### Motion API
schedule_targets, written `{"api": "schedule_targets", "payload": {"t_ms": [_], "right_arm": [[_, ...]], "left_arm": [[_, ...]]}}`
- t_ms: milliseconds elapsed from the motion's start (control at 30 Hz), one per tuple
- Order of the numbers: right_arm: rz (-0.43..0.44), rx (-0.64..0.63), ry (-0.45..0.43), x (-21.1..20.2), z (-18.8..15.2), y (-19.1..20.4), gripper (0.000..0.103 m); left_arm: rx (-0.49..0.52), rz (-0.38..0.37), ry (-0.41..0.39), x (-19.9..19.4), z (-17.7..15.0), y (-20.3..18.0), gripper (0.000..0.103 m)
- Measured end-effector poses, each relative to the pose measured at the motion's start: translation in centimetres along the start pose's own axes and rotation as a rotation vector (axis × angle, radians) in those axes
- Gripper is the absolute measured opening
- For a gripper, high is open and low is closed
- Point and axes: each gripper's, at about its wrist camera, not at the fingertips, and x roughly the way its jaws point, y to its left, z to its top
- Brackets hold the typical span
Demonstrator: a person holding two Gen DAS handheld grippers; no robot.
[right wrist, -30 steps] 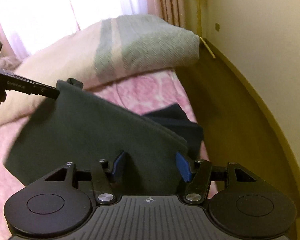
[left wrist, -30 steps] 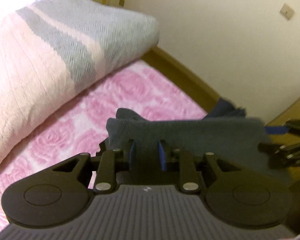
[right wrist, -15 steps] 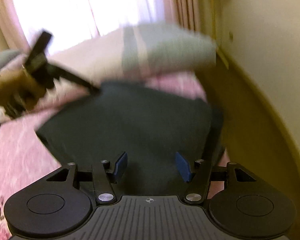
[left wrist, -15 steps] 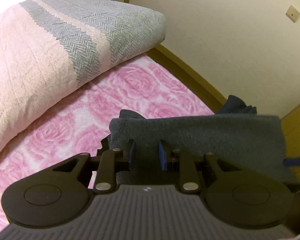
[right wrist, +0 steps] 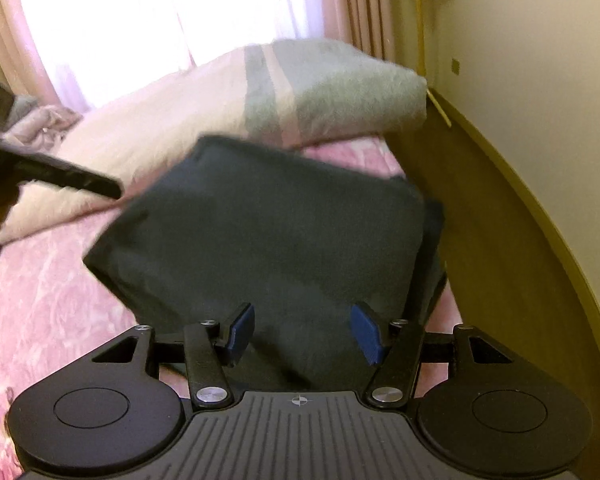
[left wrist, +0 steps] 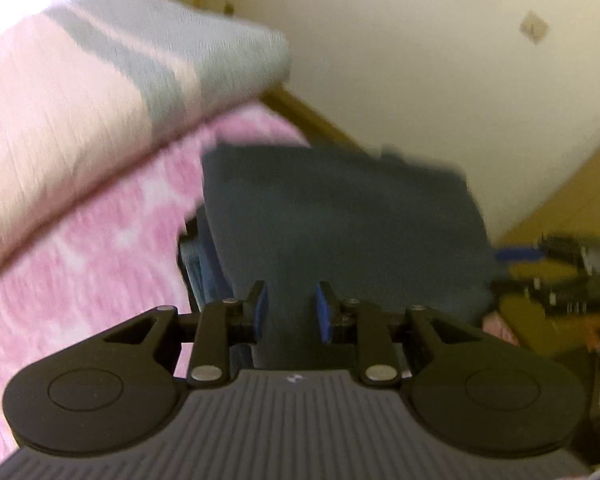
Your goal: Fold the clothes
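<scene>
- Our left hand-held gripper (left wrist: pixel 288 312) and right hand-held gripper (right wrist: pixel 302 334) both hang with pads parted, gripping nothing.
- The dark grey folded garment (right wrist: pixel 276 232) lies on the pink floral bed (left wrist: pixel 80 256), beside the striped blanket (right wrist: pixel 320 96).

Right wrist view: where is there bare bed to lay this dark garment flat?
The pink floral sheet left of the dark garment, below the striped blanket, is bare. The right side is crowded: the bed edge and wooden frame lie close, and the blanket fills the far end.
</scene>
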Motion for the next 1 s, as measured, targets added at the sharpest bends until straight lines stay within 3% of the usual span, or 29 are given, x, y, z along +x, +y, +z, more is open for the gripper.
{"api": "schedule_targets", "payload": {"t_ms": [133,267,400,467,500,533,567,633,867,1000], "right_arm": [[-0.016,0.033,0.016,0.8,-1.1,-0.5,0.058],[-0.012,0.056,-0.021,-0.7,-0.5,-0.4,0.058],[-0.012,0.158,-0.035,-2.4,-1.5,-0.1,0.058],[-0.029,0.211,-0.009,-3.4,-2.7,0.6,0.058],[-0.044,0.237,0.007,-3.9,-3.5,1.0,0.059],[-0.061,0.266,0.024,-4.3,-4.4,1.6,0.062],[-0.077,0.290,0.025,-5.0,-5.2,2.3,0.082],[-0.111,0.339,0.025,-6.3,-6.7,3.7,0.099],[-0.246,0.338,0.001,-11.6,-10.5,11.3,0.099],[-0.245,0.283,-0.026,-14.7,-11.7,16.2,0.099]], "left_arm": [[-0.010,0.041,0.036,1.8,-2.4,-0.2,0.025],[-0.039,0.086,0.014,-0.7,-2.6,-0.8,0.027],[-0.070,0.157,0.023,-4.0,-5.1,-1.8,0.044],[-0.090,0.191,0.029,-5.6,-6.6,-2.3,0.055],[-0.100,0.208,0.031,-6.4,-7.4,-2.6,0.066],[-0.102,0.213,0.039,-7.1,-8.5,-2.8,0.071],[-0.104,0.217,0.046,-7.8,-9.5,-3.1,0.073],[-0.109,0.218,0.049,-9.3,-11.6,-2.8,0.087],[-0.132,0.229,0.005,-13.9,-19.1,-5.3,0.090],[-0.077,0.212,-0.033,-18.0,-22.2,-7.2,0.090]]}}
